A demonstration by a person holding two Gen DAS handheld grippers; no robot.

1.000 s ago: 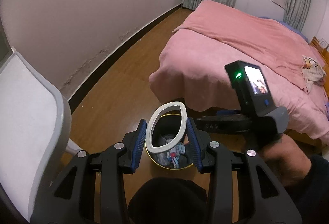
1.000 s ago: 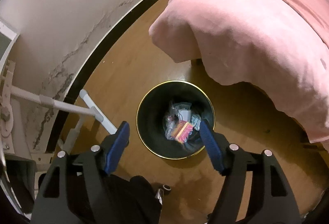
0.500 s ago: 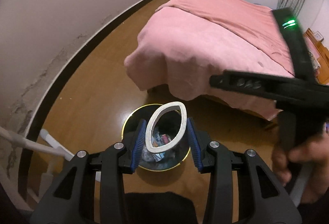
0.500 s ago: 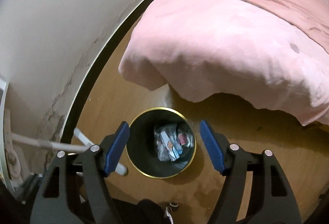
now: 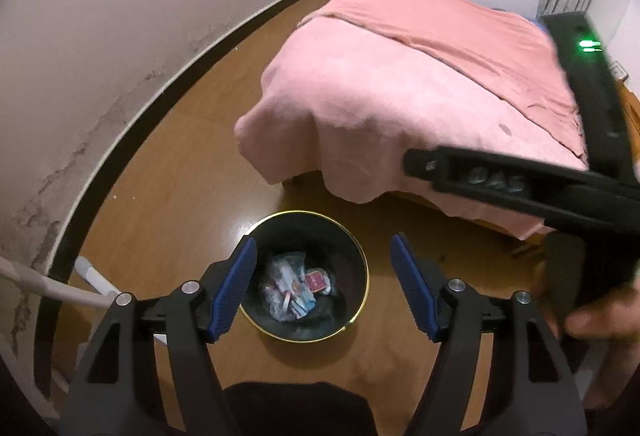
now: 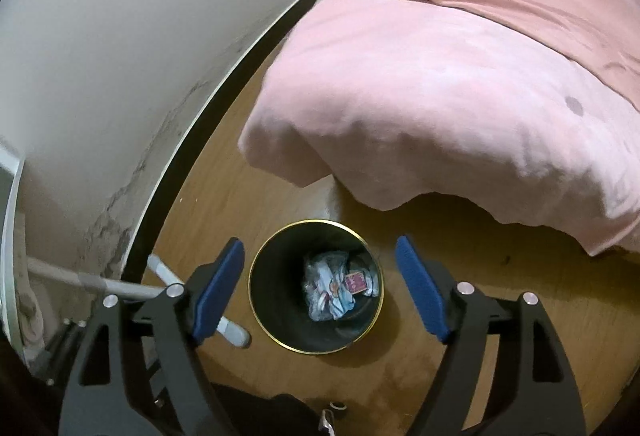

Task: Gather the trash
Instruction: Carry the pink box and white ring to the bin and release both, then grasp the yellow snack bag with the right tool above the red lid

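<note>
1. Bedroom floor (image 5: pixel 168 196): brown wood, filling the centre and lower part of both views; pale wall with dark skirting at upper left.
2. Bed (image 5: pixel 400 96): pink cover, upper right; its corner hangs near the bin without touching it.
3. Bin (image 5: pixel 358 248): round, black, gold-rimmed, upright on the floor, lower centre of both views.
4. Trash (image 5: pixel 296 286): crumpled wrappers and a red packet at the bin's bottom. The white ring is not discernible there.
5. Left gripper (image 5: pixel 324 286): above the bin; jaws have just been opening, now wide, nothing between them.
6. Right gripper (image 6: pixel 320 290): also over the bin; jaws have just been opening, spread wide, empty. Its body crosses the right of the left view, a hand (image 5: pixel 592 312) beneath.
7. Step, judged: release complete. Advice: lift both grippers straight up, clear of the rim, before seeking further trash.
</note>
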